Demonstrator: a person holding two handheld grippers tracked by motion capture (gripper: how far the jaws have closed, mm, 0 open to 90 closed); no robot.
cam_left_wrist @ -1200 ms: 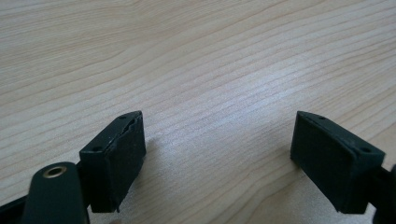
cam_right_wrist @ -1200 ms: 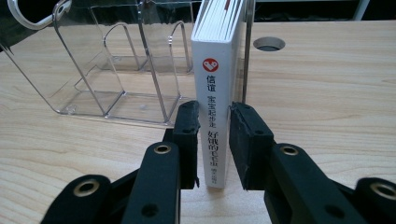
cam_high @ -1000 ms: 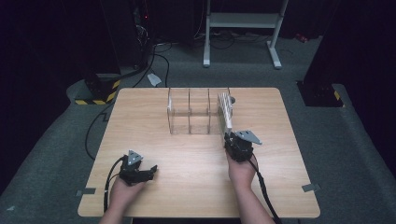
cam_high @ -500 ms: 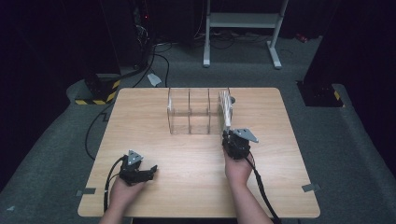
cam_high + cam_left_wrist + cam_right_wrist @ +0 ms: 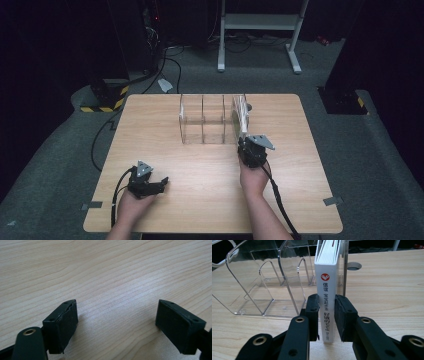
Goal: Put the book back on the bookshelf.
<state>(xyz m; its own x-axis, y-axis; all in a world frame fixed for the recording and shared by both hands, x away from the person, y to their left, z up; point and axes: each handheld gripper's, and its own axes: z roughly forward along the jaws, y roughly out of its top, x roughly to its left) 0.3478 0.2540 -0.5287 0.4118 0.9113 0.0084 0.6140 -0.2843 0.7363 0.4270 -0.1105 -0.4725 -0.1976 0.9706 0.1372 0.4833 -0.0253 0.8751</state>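
A white book, upright in the clear rack, is clamped by the right gripper. The left gripper is held open over the worktop.

Wooden table; white metal stand behind; black-yellow striped base on grey floor, possibly equipment foot.

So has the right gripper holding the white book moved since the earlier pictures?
Barely: the right gripper, shut on the white book, stays at the clear acrylic rack's right end.
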